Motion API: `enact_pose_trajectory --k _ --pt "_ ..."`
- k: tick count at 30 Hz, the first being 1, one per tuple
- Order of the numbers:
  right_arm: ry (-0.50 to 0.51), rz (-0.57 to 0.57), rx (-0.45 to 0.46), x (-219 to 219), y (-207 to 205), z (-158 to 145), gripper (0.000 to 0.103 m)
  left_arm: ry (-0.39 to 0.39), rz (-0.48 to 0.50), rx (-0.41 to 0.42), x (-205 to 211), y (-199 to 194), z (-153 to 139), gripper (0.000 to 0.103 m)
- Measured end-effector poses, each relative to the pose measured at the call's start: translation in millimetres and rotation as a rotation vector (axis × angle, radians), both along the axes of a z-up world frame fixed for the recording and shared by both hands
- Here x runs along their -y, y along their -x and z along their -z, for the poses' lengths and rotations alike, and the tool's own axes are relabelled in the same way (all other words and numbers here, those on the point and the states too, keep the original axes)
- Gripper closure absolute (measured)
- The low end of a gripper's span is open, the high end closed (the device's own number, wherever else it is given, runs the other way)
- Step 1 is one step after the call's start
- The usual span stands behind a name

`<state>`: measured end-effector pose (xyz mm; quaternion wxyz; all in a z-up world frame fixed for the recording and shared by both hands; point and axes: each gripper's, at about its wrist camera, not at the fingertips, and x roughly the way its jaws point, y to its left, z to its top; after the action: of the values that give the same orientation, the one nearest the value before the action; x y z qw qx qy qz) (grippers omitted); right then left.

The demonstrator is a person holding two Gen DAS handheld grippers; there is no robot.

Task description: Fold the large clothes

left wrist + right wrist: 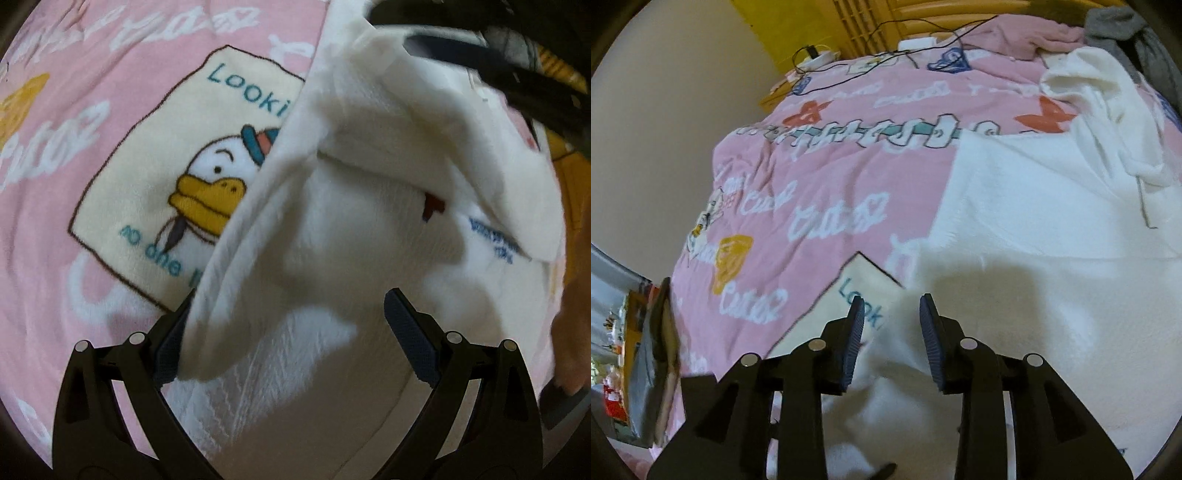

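A large white fleece garment (pixel 351 221) lies on a pink printed bedspread (pixel 74 147). In the left wrist view its folds fill the middle and right, and a fold drapes between the fingers of my left gripper (pixel 288 332), whose jaws stand wide apart. In the right wrist view the white garment (pixel 1034 221) spreads over the right half of the bedspread (pixel 812 177). My right gripper (pixel 892 332) is open just above the garment's near left edge, holding nothing.
A duck picture with "Looki" text (pixel 207 177) is printed on the bedspread. Cables and a white charger (pixel 820 55) lie at the bed's far end by a yellow headboard (pixel 886 22). Grey clothing (pixel 1126 29) sits far right. A bare wall is at left.
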<state>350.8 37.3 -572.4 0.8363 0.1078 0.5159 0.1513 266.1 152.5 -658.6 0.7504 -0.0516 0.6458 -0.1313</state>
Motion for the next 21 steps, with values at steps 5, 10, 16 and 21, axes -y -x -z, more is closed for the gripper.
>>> enact_pose_trajectory --k 5,10,16,21 --pt "-0.017 -0.001 0.044 12.1 -2.6 -22.8 0.051 -0.014 -0.001 0.006 5.0 9.0 -4.1 0.009" --pt "-0.044 0.155 0.176 95.1 14.4 -72.5 0.049 0.020 -0.034 0.036 -4.2 1.9 -28.0 0.009" --pt "0.049 0.439 0.175 232.2 57.0 -75.8 0.051 0.060 -0.006 0.113 5.9 -30.4 -71.3 0.009" --pt "0.139 0.688 0.127 338.8 110.1 -48.6 0.053 0.046 0.061 0.132 54.5 -65.0 -87.7 0.009"
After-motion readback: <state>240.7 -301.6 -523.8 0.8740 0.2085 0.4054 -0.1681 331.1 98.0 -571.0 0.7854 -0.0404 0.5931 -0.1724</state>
